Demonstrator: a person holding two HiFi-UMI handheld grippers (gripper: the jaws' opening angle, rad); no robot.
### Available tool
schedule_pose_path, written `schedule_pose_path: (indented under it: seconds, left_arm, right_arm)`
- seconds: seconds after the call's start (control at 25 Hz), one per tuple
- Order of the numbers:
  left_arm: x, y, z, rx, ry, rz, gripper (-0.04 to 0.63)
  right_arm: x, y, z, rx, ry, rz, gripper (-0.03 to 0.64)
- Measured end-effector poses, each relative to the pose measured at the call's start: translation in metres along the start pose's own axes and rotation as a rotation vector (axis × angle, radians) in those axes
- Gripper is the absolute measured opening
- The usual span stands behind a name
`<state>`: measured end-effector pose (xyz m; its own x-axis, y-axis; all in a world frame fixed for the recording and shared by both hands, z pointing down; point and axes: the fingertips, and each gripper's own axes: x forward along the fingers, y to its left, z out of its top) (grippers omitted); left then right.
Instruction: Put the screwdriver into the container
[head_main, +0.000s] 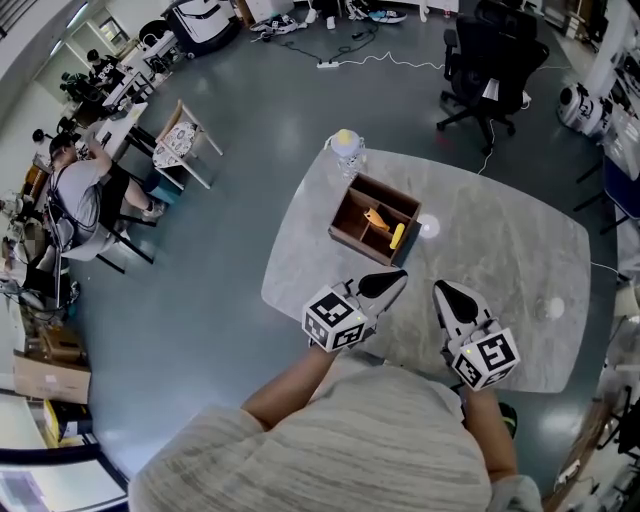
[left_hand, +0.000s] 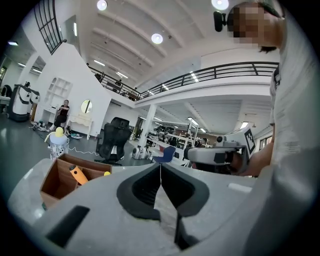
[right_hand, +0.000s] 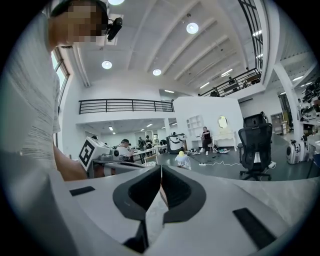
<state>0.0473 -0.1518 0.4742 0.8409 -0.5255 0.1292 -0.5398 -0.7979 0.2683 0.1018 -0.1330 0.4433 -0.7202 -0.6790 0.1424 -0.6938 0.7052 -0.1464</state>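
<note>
the left fingers (left_hand: 142, 187) are pressed together, tip to tip, with nothing between them. the right fingers (right_hand: 140, 192) are closed the same way and also hold nothing. in the head view both pairs are held by the person's hands over the near edge of the grey marbled worktop (head_main: 500, 270), the left fingers (head_main: 385, 283) and right fingers (head_main: 455, 300) side by side, apart from each other, each pointing away from the person.

beyond them on the worktop sits the container (head_main: 352, 245), an open wooden box with a divider. the screwdriver (head_main: 378, 220), orange and yellow, lies inside it, leaning across one compartment; the left gripper view shows it (left_hand: 77, 174) poking up past the container's wall (left_hand: 50, 177).

just behind the container stands a clear bottle with a yellow top (head_main: 345, 148). farther off on the floor is a black office chair (head_main: 490, 60), and a seated person (head_main: 80, 190) works at a desk at far left.
</note>
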Motion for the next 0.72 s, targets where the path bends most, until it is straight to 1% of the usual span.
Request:
schedule_pose_path:
  seconds: [0.28,0.48,0.72]
  left_arm:
    - [0.002,-0.014,-0.006,0.006,0.007,-0.032,0.018]
    - [0.001,-0.019,-0.006,0.003,0.004,-0.032,0.020]
    - [-0.003,-0.018,-0.005,-0.008,0.002,-0.022,0.020]
  right_arm:
    - [-0.011,0.004,-0.002,-0.008,0.005,0.001,0.012]
    - [-0.015,0.010,-0.003,-0.017,0.017,0.013,0.011]
    - [-0.016,0.013,0.003,-0.023,0.006,0.020,0.011]
